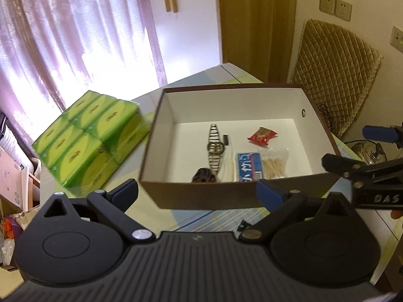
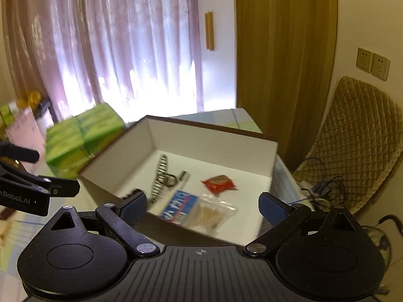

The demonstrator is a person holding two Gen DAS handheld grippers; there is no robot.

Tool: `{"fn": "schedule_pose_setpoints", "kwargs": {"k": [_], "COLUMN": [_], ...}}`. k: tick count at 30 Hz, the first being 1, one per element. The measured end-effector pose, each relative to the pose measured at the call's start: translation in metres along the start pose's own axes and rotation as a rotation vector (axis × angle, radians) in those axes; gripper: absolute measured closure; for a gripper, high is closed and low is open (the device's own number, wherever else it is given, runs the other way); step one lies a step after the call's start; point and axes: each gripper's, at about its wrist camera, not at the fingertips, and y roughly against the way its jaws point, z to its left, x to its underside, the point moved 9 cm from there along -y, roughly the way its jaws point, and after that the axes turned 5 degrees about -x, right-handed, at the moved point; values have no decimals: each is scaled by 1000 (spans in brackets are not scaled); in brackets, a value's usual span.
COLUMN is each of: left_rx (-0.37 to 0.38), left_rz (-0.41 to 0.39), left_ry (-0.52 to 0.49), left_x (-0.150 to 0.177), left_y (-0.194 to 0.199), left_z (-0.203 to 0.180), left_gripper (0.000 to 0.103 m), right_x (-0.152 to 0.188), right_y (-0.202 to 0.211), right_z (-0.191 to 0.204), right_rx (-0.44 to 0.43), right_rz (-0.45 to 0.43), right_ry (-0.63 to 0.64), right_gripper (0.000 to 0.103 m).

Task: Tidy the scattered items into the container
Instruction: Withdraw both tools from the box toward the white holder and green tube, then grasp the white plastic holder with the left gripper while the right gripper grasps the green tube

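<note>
The box [image 1: 226,191] is sitting on the counter [image 1: 191,216], brown outside and white inside, just ahead of both claws. The left claw [image 1: 197,192] is hanging wide open and empty before the box's near wall. The right claw [image 2: 202,205] is gaping open too, holding nothing, over the box's near corner. Inside are lying a striped watch [image 1: 215,148], a red packet [image 1: 262,136], a blue packet [image 1: 248,167] and a bag of toothpicks [image 1: 274,166]. Green tissue packs [image 1: 88,136] are resting left of the box.
</note>
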Motion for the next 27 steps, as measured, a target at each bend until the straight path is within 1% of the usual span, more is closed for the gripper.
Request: {"fn": "schedule_pose_setpoints", "kwargs": {"k": [6, 9, 14, 19, 22, 24, 27], "left_rx": [11, 23, 60, 114, 154, 168, 188], "left_rz": [-11, 12, 63, 123, 161, 180, 212], "left_ry": [28, 42, 56, 61, 59, 50, 55], "left_x": [31, 55, 98, 137, 156, 166, 178], "left_y": [13, 11, 1, -10, -17, -21, -27], "left_z": [30, 39, 42, 29, 14, 7, -4], "left_gripper": [4, 5, 6, 9, 12, 17, 20], "right_x": [14, 27, 61, 98, 118, 130, 143], "right_y": [12, 13, 1, -5, -9, -12, -16], "right_z": [20, 28, 31, 34, 33, 33, 32], "right_rx": [-27, -42, -32, -72, -76, -82, -94], "right_rz": [-26, -23, 89, 203, 257, 291, 330], "right_ry": [0, 18, 16, 13, 23, 26, 22], "right_gripper": [3, 3, 3, 3, 3, 3, 3]}}
